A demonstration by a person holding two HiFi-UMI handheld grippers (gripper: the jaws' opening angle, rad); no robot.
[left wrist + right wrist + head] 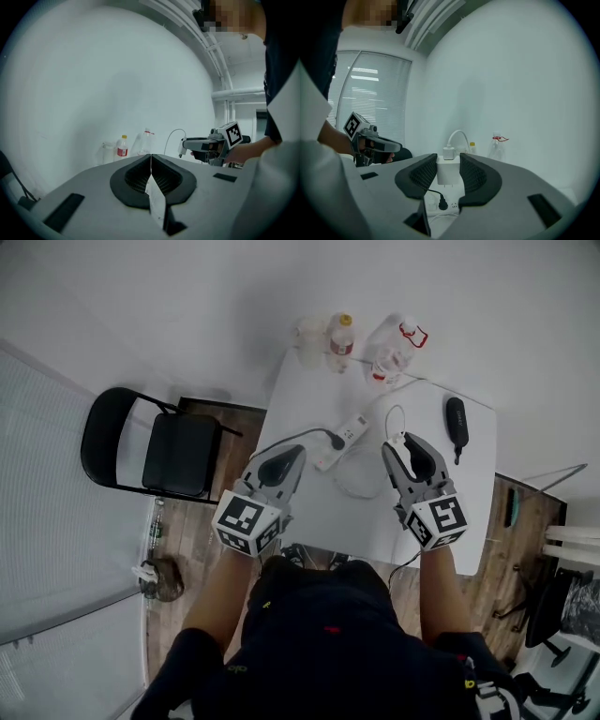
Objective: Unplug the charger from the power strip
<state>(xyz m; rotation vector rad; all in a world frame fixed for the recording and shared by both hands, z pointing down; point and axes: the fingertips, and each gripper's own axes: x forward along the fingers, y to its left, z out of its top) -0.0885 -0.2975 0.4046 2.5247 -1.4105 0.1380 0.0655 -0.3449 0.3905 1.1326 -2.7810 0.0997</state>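
My right gripper (401,446) is shut on the white charger (448,171), which hangs between the pads with its two prongs bare and pointing down. The charger is lifted clear of the white power strip (343,438), which lies on the white table (450,512) below. The charger's white cable (457,136) loops up behind it. A black plug (442,205) stays in the strip. My left gripper (292,458) hovers left of the strip, its jaws shut on nothing (151,161). From the left gripper view the right gripper (187,145) shows with the charger (180,149) at its tip.
Several plastic bottles (342,341) stand at the table's far edge. A black oblong object (457,422) lies at the right side. A black folding chair (155,442) stands left of the table on the wooden floor.
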